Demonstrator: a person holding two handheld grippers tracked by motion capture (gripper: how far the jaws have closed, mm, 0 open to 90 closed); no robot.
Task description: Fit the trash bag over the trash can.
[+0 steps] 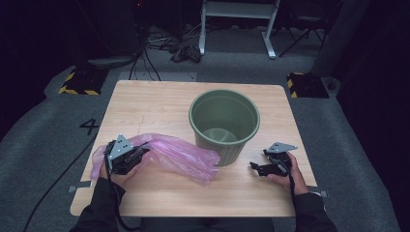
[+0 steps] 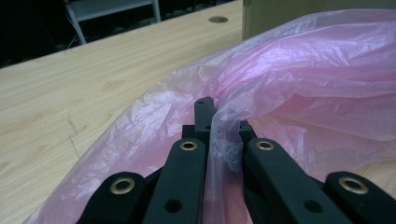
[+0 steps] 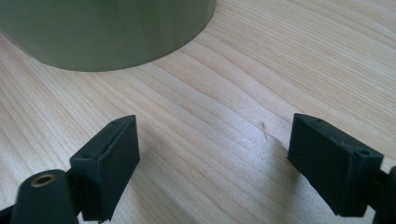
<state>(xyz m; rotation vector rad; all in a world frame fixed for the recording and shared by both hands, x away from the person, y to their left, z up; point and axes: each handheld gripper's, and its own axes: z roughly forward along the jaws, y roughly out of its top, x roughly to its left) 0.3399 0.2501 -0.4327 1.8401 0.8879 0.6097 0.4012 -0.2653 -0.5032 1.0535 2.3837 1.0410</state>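
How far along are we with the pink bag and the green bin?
Done: the left gripper is shut on the pink bag, which lies crumpled on the table. In hand: that pinch only. Left: the green bin stands bare inside, no liner over its rim; the right gripper rests open beside it.

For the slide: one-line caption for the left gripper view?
Left tool shut on crumpled pink plastic bag over light wooden table.

A light wooden table [image 1: 159,104] stands on grey carpet [image 1: 34,140] (a "4" [image 1: 89,126] marked beside it).
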